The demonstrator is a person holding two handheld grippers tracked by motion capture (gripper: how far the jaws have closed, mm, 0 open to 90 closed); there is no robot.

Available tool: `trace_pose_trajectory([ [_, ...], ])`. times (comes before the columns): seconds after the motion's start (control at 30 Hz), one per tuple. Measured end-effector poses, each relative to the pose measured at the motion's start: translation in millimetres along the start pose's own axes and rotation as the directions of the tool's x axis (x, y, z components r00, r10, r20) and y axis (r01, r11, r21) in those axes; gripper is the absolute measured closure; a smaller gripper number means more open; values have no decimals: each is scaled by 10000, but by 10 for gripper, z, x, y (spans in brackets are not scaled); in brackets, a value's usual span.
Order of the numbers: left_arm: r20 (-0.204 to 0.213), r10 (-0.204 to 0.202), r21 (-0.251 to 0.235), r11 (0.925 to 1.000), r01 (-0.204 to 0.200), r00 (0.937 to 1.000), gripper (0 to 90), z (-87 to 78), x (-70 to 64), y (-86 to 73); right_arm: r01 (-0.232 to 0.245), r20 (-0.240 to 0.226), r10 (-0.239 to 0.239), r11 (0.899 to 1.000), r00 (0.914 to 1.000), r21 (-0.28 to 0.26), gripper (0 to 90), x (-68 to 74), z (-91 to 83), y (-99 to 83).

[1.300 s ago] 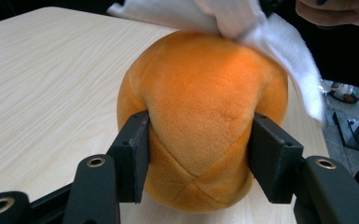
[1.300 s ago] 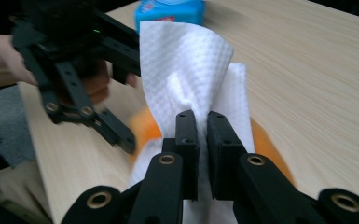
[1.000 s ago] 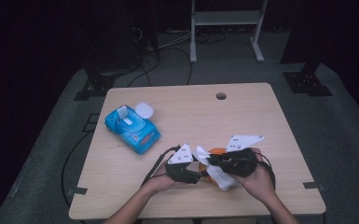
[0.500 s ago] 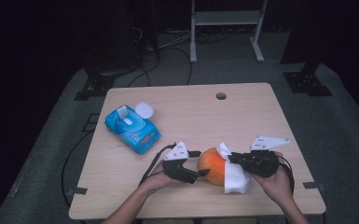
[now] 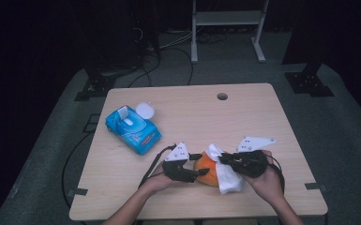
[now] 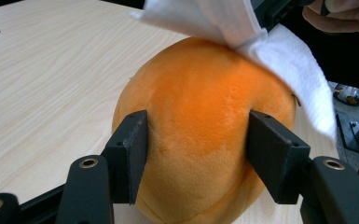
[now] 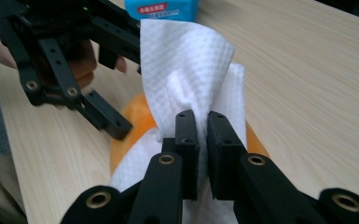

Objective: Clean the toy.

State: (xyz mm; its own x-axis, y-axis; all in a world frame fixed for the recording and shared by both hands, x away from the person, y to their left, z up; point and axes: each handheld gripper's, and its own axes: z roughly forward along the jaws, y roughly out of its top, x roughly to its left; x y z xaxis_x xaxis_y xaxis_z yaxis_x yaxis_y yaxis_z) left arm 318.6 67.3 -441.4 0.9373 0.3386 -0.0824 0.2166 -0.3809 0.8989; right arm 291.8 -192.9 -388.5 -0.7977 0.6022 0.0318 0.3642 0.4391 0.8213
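Left gripper [image 6: 193, 158] clamping orange plush [image 6: 205, 130] on surface [image 5: 262, 122], near front edge. Right gripper [image 7: 200, 144] pinching wipe [image 7: 186, 70], draping over plush top, right of left jaws.

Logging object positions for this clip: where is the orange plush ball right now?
In the high view the orange plush ball sits near the table's front edge, clamped by the left hand-held gripper, with the white wipe draped over its right side.

Left gripper [image 5: 200, 165]: jaws clamped, forearm entering from bottom edge. Right gripper [image 5: 225, 160]: jaws pinched nearly together, apparently angled toward left.
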Motion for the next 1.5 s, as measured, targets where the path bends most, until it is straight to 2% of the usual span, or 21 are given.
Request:
trace_pose_trajectory([
  [0.13,71,16,46,10000,-16,10000,398,6,-12,-8,-622,98,622,9981,9980,5,830,-113,-135,-189],
  [0.27,20,-16,46,10000,16,10000,395,13,-22,-7,-1150,133,1150,9934,9933,10,830,-149,-261,-358],
  [0.4,134,-11,97,10000,10,9999,381,5,-18,-5,-976,90,975,9952,9952,77,830,-82,-277,-385],
  [0.47,700,-189,300,9994,169,9974,353,-25,-6,9,-988,48,987,9951,9951,96,830,-102,-247,-364],
  [0.53,1272,-301,514,9984,237,9914,312,-55,8,16,-984,12,984,9951,9951,118,829,-128,-219,-351],
  [0.57,1370,-259,511,9985,191,9902,303,-81,18,20,-996,-19,997,9949,9950,133,828,-139,-208,-345],
  [0.67,1220,-530,195,9985,510,9911,270,-110,69,42,-943,-120,946,9953,9954,210,828,-132,-205,-343],
  [0.77,814,-813,43,9967,812,9934,181,-70,91,70,-870,-525,890,9954,9946,392,828,-90,-203,-368],
  [0.83,863,-1040,151,9946,1030,9908,150,-12,82,60,-860,-753,891,9953,9932,435,828,-73,-223,-371],
  [0.9,1047,-1174,275,9930,1151,9876,140,30,79,30,-881,-733,901,9957,9932,302,827,-85,-268,-369],
  [1.0,1400,-1384,477,9900,1329,9804,121,62,83,-19,-1304,-598,1306,9914,9896,85,828,-152,-301,-402],
  [1.07,1514,-1269,575,9912,1194,9803,148,86,65,-45,-1666,-807,1683,9857,9824,266,828,-172,-237,-442],
  [1.1,1393,-1020,545,9940,953,9850,232,86,37,-44,-1780,-992,1801,9836,9786,301,829,-165,-193,-454],
  [1.17,1181,-843,292,9963,814,9894,374,53,15,-11,-1950,-1173,1967,9805,9734,260,832,-158,-146,-435],
  [1.23,933,-451,-148,9988,467,9946,424,7,-3,48,-2096,-1216,2087,9778,9704,62,834,-189,-164,-391],
  [1.3,334,49,-692,9976,-26,9994,438,-72,-19,163,-2165,-1084,2123,9759,9712,-280,836,-217,-185,-316],
  [1.33,100,176,-831,9964,-168,9998,437,-93,-19,189,-2190,-1066,2129,9745,9712,-491,837,-240,-191,-259],
  [1.37,-305,469,-897,9947,-495,9984,432,-117,-18,212,-2192,-1046,2120,9736,9717,-630,837,-256,-192,-223],
  [1.4,-621,674,-842,9938,-725,9958,418,-123,-13,218,-2170,-986,2089,9729,9729,-798,837,-275,-184,-175],
  [1.47,-888,655,-512,9962,-703,9939,393,-101,3,175,-2091,-859,2016,9737,9757,-905,838,-275,-146,-91],
  [1.5,-857,603,-352,9974,-635,9945,385,-74,16,134,-2049,-1117,1938,9738,9747,-989,838,-249,-98,-39],
])
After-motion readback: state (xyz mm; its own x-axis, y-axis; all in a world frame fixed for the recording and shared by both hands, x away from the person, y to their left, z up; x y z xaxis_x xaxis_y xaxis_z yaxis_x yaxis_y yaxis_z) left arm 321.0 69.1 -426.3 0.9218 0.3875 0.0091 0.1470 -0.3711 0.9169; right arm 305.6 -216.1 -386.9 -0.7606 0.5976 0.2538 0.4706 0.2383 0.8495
